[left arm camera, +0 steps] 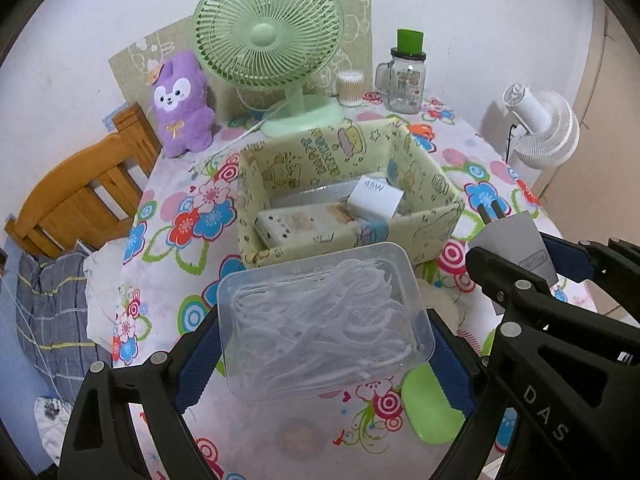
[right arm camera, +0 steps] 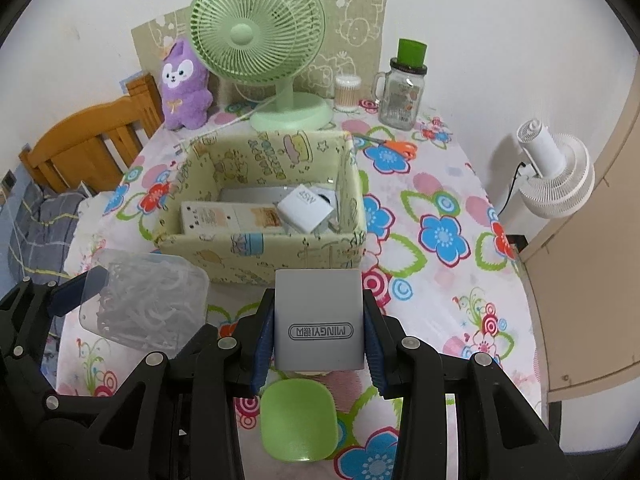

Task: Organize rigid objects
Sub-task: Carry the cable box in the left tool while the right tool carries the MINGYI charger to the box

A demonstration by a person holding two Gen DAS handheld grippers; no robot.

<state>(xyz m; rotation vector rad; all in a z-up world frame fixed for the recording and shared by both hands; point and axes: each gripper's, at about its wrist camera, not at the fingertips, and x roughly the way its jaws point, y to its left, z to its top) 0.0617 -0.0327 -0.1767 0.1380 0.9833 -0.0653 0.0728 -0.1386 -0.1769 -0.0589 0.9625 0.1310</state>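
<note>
Left gripper (left arm camera: 326, 354) clamps one clear box (left arm camera: 324, 320); right gripper (right arm camera: 319, 334) clamps one grey charger (right arm camera: 319, 318). Only right view shows scissors (right arm camera: 390, 145) ahead.

Clear glossy plastic box (left arm camera: 326, 320) — matt grey charger (right arm camera: 319, 320), cloth-covered bin (right arm camera: 260, 258)
</note>
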